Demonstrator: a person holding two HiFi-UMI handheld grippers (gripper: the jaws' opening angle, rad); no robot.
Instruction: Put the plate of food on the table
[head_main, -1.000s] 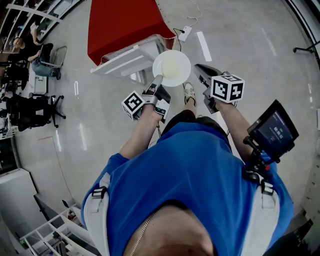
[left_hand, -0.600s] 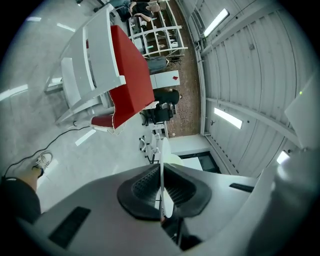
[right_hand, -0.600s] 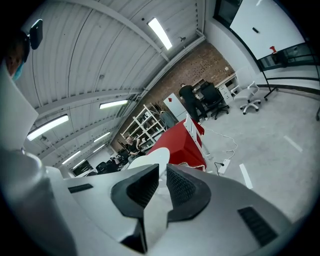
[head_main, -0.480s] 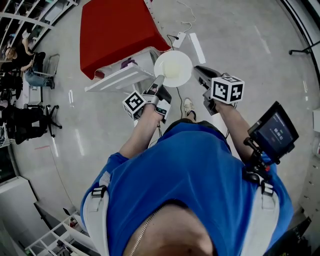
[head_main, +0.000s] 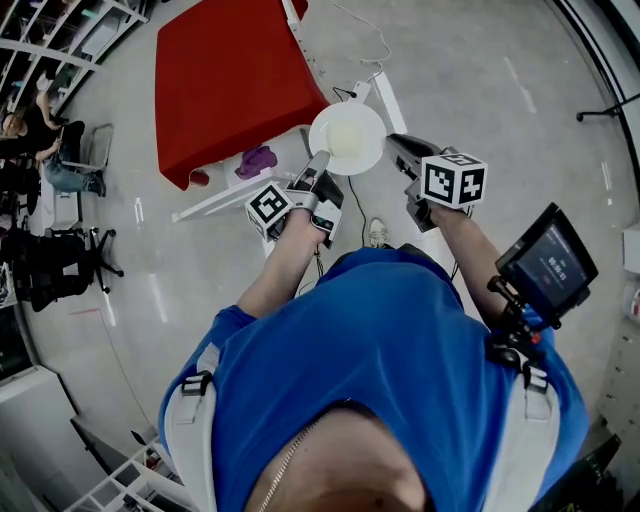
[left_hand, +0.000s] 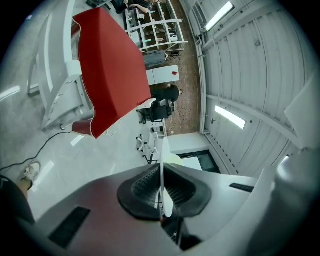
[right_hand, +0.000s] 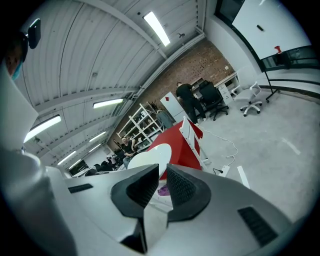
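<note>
The plate (head_main: 346, 138) hangs between the grippers, its near rim in the left gripper (head_main: 319, 160) and the right gripper (head_main: 399, 146) just beside its right edge. The table (head_main: 235, 85) stands ahead-left (something crumpled (head_main: 257, 160), perhaps cloth, below its near edge). A power strip (head_main: 361, 92) lies beyond the plate.

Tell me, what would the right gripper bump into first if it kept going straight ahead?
Probably the plate, close ahead and slightly left of the right gripper; depth is unclear.

White round plate (head_main: 347, 138), pale food, level, rim pinched by left hand-held gripper (head_main: 320, 162), near red table (head_main: 230, 85)
</note>
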